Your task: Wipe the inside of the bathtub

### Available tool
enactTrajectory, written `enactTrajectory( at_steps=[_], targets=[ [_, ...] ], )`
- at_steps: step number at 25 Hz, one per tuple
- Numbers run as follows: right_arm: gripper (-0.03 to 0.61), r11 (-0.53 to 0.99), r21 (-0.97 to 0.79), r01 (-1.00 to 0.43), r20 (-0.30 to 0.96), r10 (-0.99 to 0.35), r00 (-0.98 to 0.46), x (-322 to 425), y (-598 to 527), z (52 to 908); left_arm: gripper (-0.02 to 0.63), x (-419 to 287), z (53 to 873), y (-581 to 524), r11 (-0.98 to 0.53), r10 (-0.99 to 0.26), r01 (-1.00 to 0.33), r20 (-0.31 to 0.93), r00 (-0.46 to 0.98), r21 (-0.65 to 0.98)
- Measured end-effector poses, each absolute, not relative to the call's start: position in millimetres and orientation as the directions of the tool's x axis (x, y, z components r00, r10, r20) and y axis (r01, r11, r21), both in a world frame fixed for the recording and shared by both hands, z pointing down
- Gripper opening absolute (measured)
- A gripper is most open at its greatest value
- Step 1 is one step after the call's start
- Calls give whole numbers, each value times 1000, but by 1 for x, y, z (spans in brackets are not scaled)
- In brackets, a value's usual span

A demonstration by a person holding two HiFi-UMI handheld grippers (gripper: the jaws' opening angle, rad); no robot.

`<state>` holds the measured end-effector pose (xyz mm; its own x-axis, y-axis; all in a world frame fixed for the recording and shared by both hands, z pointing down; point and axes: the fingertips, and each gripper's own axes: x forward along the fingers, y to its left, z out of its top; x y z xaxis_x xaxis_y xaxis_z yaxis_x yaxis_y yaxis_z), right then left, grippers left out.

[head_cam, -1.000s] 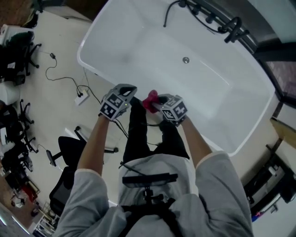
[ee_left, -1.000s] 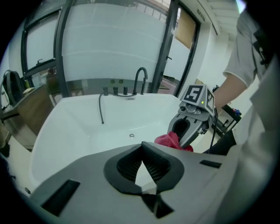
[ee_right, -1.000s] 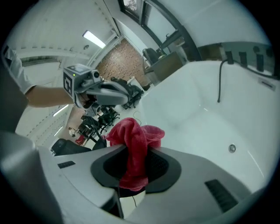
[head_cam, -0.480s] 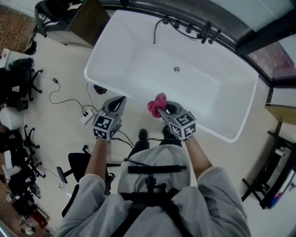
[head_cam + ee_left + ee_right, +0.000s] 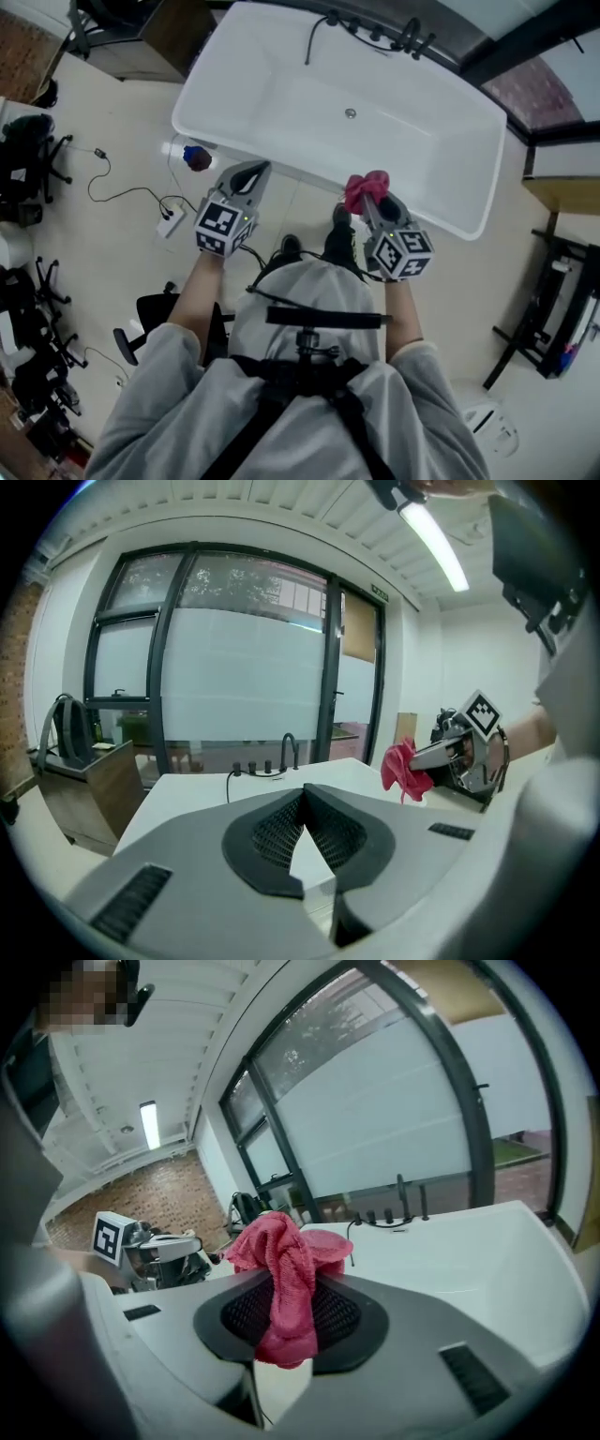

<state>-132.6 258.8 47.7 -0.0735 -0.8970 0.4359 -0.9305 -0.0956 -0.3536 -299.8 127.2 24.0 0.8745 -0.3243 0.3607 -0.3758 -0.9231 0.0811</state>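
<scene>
On the pale floor at the left lies a white power strip [image 5: 170, 220] with its black cable; just right of it, near the tub's near-left corner, sits a small blue and red object [image 5: 196, 157], too small to tell further; the left claw [image 5: 251, 173] is held in front of the near rim of the white rectangular bathtub [image 5: 422, 141], its jaws clenched tip to tip with nothing between them [image 5: 303, 794]; the tub [image 5: 206, 785] lies beyond it, with a small round metal drain [image 5: 350, 113] in its floor and black tap fittings [image 5: 412, 39] on the far rim; to the right, the right claw [image 5: 373, 199] grasps a crumpled pink-red terry cloth [image 5: 364, 187], bunched between its jaws [image 5: 286, 1288] and spilling over their tips [image 5: 281, 1251]; the cloth [image 5: 403, 769] hangs at the tub's near rim, right of its middle; whether it touches the rim cannot be told; the tub's inside [image 5: 469, 1251] lies beyond it.
</scene>
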Motion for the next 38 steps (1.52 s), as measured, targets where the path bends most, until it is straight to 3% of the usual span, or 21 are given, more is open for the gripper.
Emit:
enactTrajectory(
  at_steps=[7, 13, 27, 38],
  targets=[
    [100, -264, -232, -936, 476, -870, 127, -107, 329, 32, 5, -287, 14, 164, -940, -262, -314, 310, 914, 134],
    [100, -356, -204, -912, 497, -840, 217, -72, 380, 36, 5, -265, 15, 200, -945, -246, -300, 316, 916, 134],
    [100, -330, -177, -927, 494, -845, 206, 16, 458, 48, 5, -225, 19, 270, -895, -361, -430, 378, 853, 115],
    [100, -328, -193, -925, 500, -844, 195, 29, 482, 66, 5, -208, 26, 297, -902, -345, -421, 423, 838, 99]
  ],
)
